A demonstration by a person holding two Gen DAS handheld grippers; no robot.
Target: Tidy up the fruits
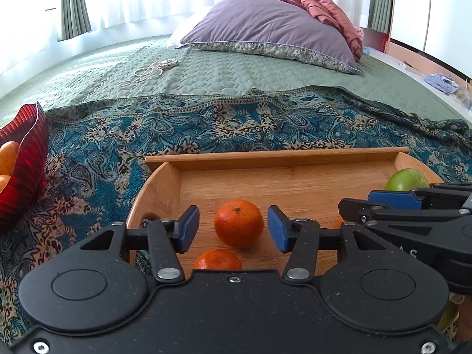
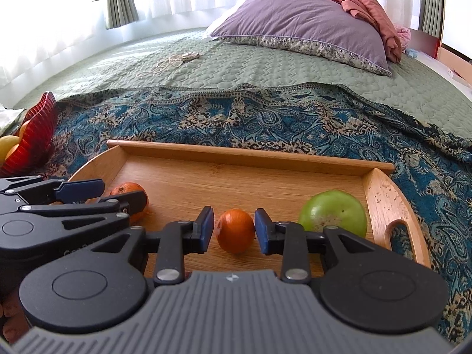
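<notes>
My left gripper (image 1: 233, 230) hangs over the shallow wooden tray (image 1: 274, 155) on the bed. Its blue-padded fingers (image 1: 188, 228) stand apart on either side of a round orange mandarin (image 1: 239, 223), clear of its skin. My right gripper (image 2: 233, 230) likewise brackets a smaller orange mandarin (image 2: 235, 230); whether its fingers touch cannot be told. A green apple (image 2: 333, 212) lies just beside it.

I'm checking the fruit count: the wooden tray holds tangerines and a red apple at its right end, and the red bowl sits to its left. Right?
One detail is off: the apple is green, not red, as the right wrist view shows. It does sit at the right end of the wooden tray with the tangerines, and the red bowl is left.
</notes>
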